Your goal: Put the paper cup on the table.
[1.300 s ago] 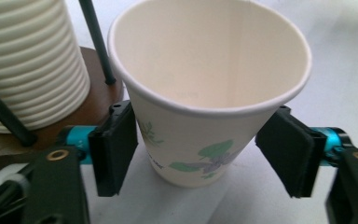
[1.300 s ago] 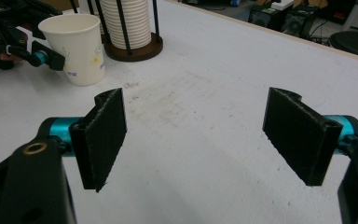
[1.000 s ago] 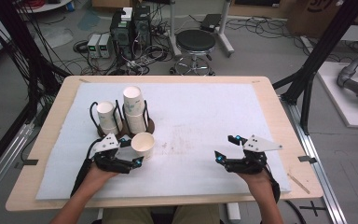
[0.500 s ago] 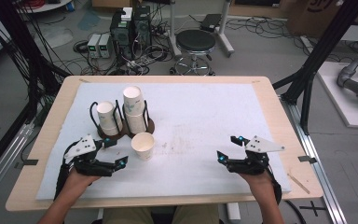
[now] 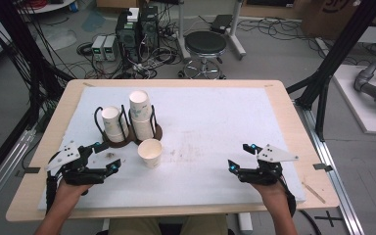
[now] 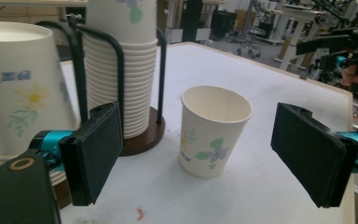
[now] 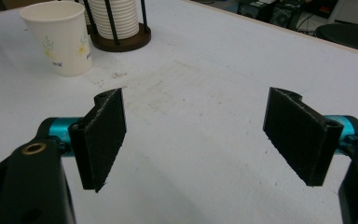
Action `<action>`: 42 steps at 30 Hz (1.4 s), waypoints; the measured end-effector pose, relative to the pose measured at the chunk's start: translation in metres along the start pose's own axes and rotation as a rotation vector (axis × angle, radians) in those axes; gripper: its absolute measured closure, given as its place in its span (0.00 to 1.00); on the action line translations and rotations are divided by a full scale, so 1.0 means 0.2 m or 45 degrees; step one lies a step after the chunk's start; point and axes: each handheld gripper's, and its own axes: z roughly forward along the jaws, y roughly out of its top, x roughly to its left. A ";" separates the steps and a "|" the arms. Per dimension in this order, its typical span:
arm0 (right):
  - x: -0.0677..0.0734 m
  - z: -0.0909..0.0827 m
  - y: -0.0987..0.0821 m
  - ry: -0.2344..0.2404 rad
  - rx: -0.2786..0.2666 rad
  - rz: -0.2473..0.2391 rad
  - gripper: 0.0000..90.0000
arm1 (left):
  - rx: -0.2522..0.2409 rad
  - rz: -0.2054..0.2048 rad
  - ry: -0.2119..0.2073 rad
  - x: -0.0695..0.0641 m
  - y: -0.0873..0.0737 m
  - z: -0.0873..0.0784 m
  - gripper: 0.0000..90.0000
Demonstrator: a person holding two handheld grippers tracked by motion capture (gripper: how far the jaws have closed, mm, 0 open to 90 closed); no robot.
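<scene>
Two hand-held grippers hover low over the white-covered wooden table (image 5: 274, 112), one on each side. The left gripper (image 5: 108, 156) sits near the table's front left, its black jaws spread wide with nothing between the pads. In the left gripper view, a single white paper cup printed with small flowers (image 6: 214, 130) stands upright on the white sheet just ahead of those parted jaws, mouth up and empty, clear of both pads. In the high view this loose cup (image 5: 150, 152) stands just in front of the round dark brown wooden cup holder with black wire uprights (image 5: 154, 133).

That holder carries two nested stacks of white paper cups: a taller stack (image 5: 141, 115) on its right half and a shorter stack (image 5: 112, 124) on its left half. From the left gripper's camera, the taller stack (image 6: 121, 84) rises behind a black wire, and the shorter stack's flowered top cup (image 6: 18, 93) looms large at the left edge.

The right gripper (image 5: 241, 157) is held well apart from the cups, near the table's front right, pointing toward the middle of the sheet. Its jaws are also wide open and grip nothing; bare, faintly smudged white surface lies between them. In its own view the loose cup (image 7: 58, 39) and the holder's base (image 7: 121, 42) stand far off at upper left.
</scene>
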 end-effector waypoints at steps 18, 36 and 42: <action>0.00 -0.03 -0.01 -0.028 -0.003 0.010 0.24 | -0.043 -0.005 0.073 0.02 0.00 -0.07 0.19; 0.00 -0.04 -0.01 -0.034 -0.007 0.014 0.24 | -0.041 0.017 0.076 0.02 0.00 -0.07 0.19; 0.01 -0.04 -0.01 -0.034 -0.008 0.017 0.24 | -0.044 0.020 0.077 0.01 0.00 -0.07 0.19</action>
